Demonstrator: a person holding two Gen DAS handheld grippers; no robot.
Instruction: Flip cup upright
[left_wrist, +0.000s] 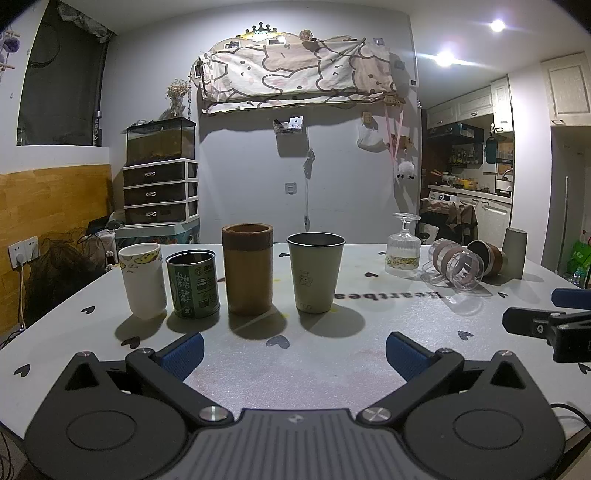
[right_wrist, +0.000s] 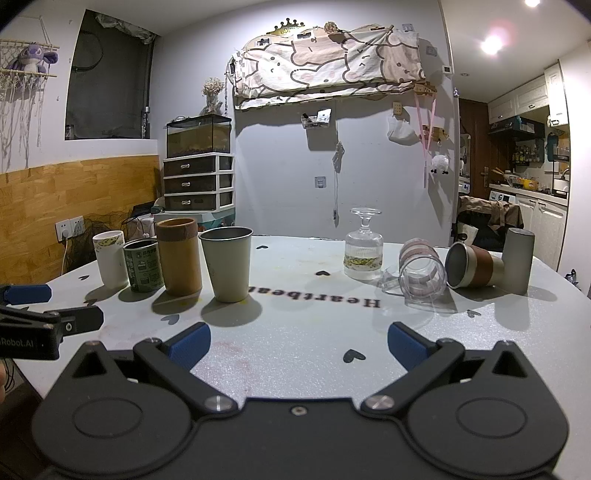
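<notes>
Nearest the lens, the left claw (left_wrist: 293, 350) hangs low over the white table (left_wrist: 295, 369) with its blue pads spread wide and nothing between them; the right claw (right_wrist: 299, 343) is likewise spread apart and empty, and each shows at the edge of the other's view. Beyond them, 4 containers stand upright in a close row: a white paper cup (left_wrist: 143, 280), a green tin (left_wrist: 192, 283) just beside it, a tall brown cylinder (left_wrist: 248, 268), and a pale metal cup (left_wrist: 316, 272) with a dark inside. From these angles I cannot tell whether any of the 4 holds anything. Well apart to the right stands a stemmed glass (right_wrist: 364, 246) upside down, foot in the air. Near it, a clear glass cup (right_wrist: 423, 272) with pinkish bands lies on its side, mouth turned toward the cameras, visibly empty. Just beside it, a brown-sleeved metal cup (right_wrist: 474, 266) also lies on its side, its dark mouth facing left, leaning against a grey cylinder (right_wrist: 519, 260) that stands on end.
</notes>
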